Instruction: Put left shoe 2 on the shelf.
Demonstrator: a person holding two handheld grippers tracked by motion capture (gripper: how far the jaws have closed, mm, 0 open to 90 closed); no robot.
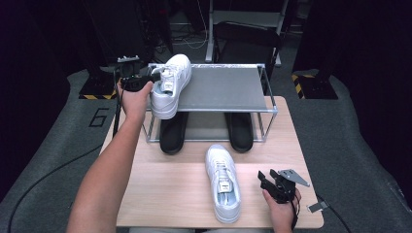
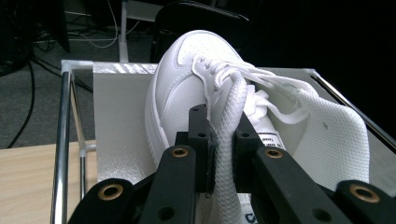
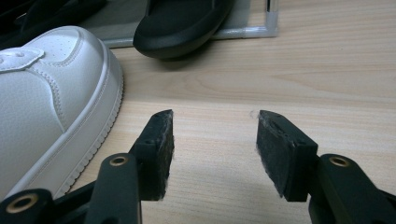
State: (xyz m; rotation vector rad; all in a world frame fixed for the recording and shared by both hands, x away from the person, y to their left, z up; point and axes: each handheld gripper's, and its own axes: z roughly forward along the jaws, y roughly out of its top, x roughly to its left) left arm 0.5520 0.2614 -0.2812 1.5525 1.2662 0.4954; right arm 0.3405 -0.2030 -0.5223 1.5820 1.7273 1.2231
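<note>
Sneaker (image 1: 170, 85) pinched by its tongue in left gripper (image 1: 150, 80), half-seated on rack top shelf (image 1: 223, 90); second sneaker (image 1: 223, 182) unplaced beside spread right gripper (image 1: 266, 180).

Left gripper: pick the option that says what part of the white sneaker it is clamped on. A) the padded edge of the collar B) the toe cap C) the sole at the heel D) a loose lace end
A: in the left gripper view the left gripper is shut on the padded collar edge of the white sneaker, which runs up between the jaws above the shoe rack.
</note>
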